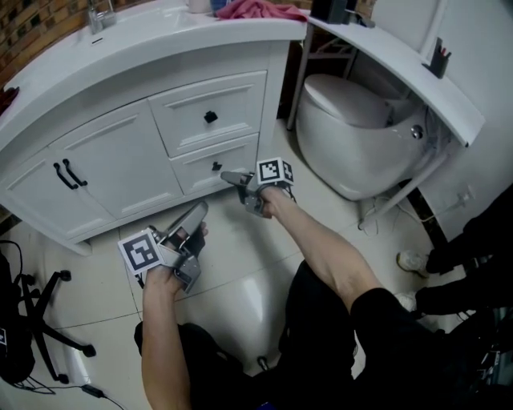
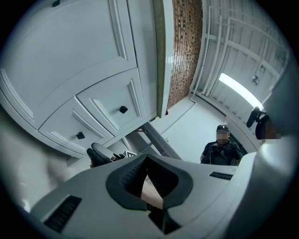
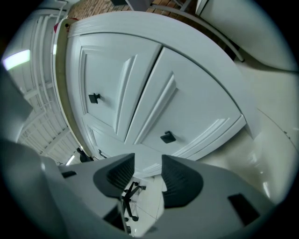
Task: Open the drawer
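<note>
head view: high up, steeply down over both arms onto the white cabinet (image 1: 112,172) and floor (image 1: 240,264). left gripper view: low, rolled, further back. right gripper view: low, close on the lower drawer (image 3: 196,112). All three share that drawer's front

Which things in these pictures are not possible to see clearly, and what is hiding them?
- Head view: the insides of the upper drawer and the lower drawer, hidden behind their closed fronts.
- Head view: the pink cloth on the counter, cut off by the top edge.
- Left gripper view: the person at the back, too small to tell what they do.
</note>
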`<state>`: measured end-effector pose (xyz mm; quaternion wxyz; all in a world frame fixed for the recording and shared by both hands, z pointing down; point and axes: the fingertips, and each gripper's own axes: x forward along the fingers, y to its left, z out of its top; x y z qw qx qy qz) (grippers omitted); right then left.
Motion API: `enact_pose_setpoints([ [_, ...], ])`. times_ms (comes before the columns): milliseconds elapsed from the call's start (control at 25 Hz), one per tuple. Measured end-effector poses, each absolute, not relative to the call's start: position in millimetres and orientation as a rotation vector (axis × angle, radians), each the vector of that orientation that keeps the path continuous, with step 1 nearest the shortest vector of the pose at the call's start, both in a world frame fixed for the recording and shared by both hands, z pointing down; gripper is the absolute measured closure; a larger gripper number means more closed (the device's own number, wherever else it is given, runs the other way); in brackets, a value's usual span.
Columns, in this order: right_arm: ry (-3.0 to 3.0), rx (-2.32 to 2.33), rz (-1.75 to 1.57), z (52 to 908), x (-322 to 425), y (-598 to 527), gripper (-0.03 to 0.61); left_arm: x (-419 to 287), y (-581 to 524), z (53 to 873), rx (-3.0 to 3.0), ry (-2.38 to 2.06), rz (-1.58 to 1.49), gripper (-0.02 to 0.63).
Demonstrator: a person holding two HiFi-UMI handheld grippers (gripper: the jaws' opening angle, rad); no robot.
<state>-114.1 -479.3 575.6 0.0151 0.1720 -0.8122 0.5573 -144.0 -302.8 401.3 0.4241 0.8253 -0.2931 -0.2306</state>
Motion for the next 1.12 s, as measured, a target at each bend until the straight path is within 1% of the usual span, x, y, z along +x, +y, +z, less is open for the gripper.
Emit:
enact_pose_setpoints([
  [720, -2.500, 0.626, 1.835, 607, -128, -519, 0.364, -152, -341, 432, 2.019, -0.704, -0.550, 0.624],
  [1120, -2.458, 0.714, 2.019, 619, -141, -538, 0.333, -154, -340, 430, 2.027, -0.702, -0.546, 0.624],
])
